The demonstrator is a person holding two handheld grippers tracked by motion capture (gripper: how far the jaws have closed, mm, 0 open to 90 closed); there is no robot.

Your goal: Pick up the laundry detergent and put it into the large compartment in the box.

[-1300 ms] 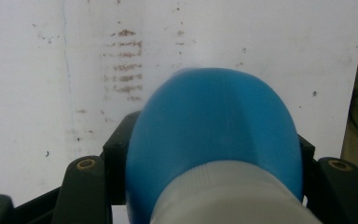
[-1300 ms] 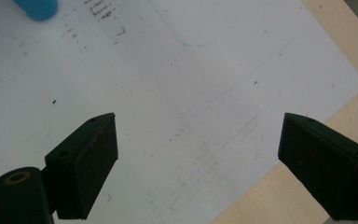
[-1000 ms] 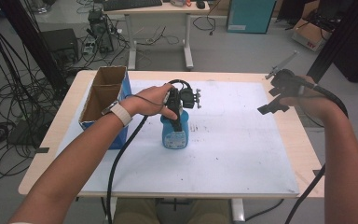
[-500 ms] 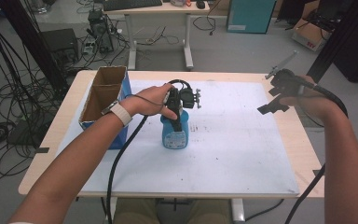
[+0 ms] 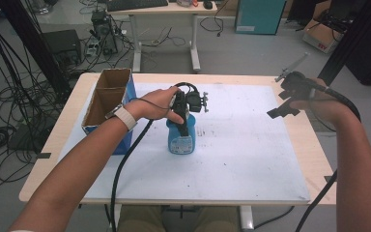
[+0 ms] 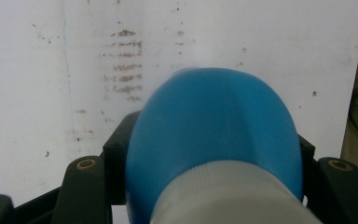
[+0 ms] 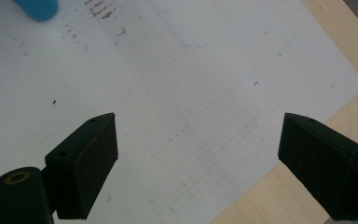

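A blue plastic bottle [image 5: 181, 140] with a white label stands upright on the white mat [image 5: 251, 150], left of centre. My left gripper [image 5: 182, 124] comes down from above and is shut on its upper part. In the left gripper view the bottle [image 6: 214, 130] has a white collar and sits between the two black jaws of the left gripper [image 6: 213, 154]. My right gripper [image 5: 284, 96] hangs in the air over the mat's far right corner, open. In its own view the right gripper [image 7: 200, 154] has nothing between its pads [image 7: 91, 156], and the bottle's base [image 7: 36, 8] shows at the top left.
An open cardboard box [image 5: 105, 96] with a blue side stands at the table's left, close to my left forearm. The wooden table edge [image 5: 314, 145] runs along the right of the mat. Cables trail from both grippers toward the front edge.
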